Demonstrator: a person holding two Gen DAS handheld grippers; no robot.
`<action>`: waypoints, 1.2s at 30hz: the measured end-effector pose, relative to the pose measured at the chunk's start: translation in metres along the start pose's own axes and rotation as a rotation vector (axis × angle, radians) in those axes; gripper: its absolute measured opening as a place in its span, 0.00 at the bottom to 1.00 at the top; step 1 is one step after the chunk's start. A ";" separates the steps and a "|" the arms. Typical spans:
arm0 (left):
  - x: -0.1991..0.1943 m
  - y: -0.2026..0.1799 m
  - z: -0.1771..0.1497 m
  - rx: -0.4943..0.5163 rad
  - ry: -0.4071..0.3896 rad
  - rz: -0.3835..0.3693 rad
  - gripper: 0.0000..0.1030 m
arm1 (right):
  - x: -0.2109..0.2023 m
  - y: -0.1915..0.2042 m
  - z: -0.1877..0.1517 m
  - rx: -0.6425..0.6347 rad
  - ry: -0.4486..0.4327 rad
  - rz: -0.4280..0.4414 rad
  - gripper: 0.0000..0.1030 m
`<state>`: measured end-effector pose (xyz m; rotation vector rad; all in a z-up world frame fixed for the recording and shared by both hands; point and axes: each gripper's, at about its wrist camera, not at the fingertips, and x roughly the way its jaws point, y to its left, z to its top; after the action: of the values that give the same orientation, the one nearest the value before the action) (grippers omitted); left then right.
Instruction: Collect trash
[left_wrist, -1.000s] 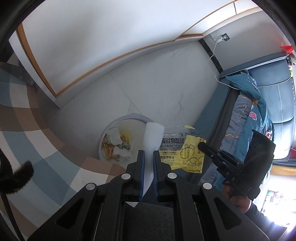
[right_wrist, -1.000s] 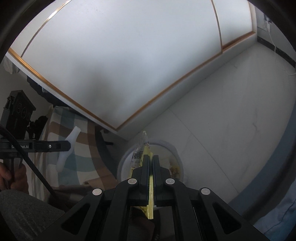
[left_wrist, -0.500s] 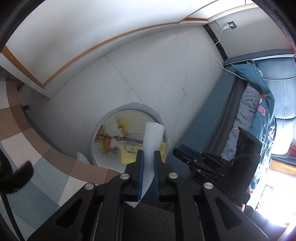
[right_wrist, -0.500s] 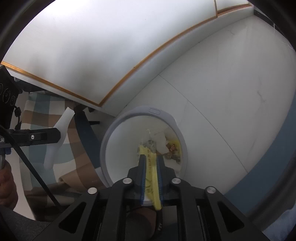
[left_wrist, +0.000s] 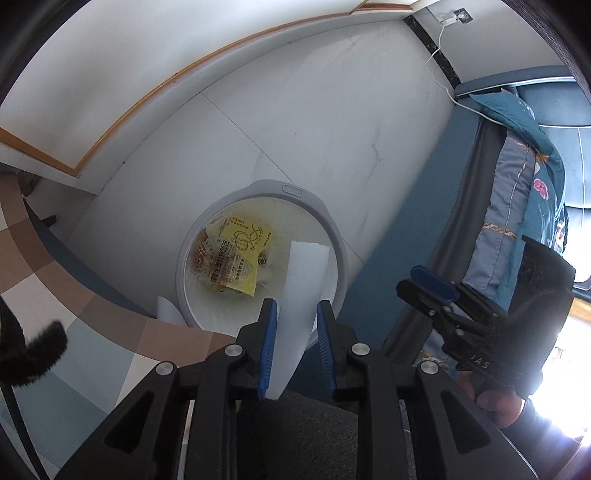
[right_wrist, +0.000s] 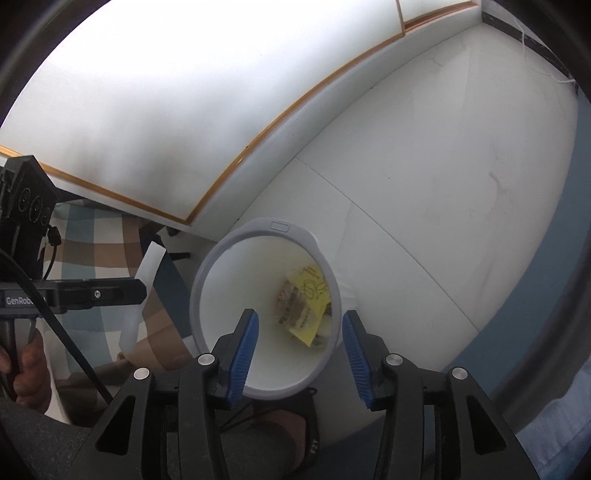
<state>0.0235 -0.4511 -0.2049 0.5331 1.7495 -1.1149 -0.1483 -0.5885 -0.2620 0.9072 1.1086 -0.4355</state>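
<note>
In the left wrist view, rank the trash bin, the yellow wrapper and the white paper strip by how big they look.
1. trash bin
2. white paper strip, though it is much nearer the camera, which inflates it
3. yellow wrapper, lying in the bin

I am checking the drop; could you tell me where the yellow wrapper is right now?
The yellow wrapper lies inside the white trash bin, on top of the other trash; the right wrist view shows it below and between the right gripper's opening, empty jaws.
</note>
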 end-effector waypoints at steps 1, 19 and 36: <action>0.001 0.000 -0.001 0.002 0.007 0.003 0.17 | -0.001 0.000 0.000 0.001 -0.002 0.000 0.47; -0.062 0.003 -0.030 -0.053 -0.257 0.230 0.73 | -0.020 0.039 0.001 -0.063 -0.039 0.100 0.83; -0.097 -0.012 -0.054 -0.040 -0.362 0.308 0.74 | -0.046 0.055 0.001 -0.074 -0.071 0.121 0.94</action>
<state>0.0315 -0.3984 -0.1065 0.5191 1.3221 -0.8924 -0.1282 -0.5632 -0.1988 0.8822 0.9925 -0.3226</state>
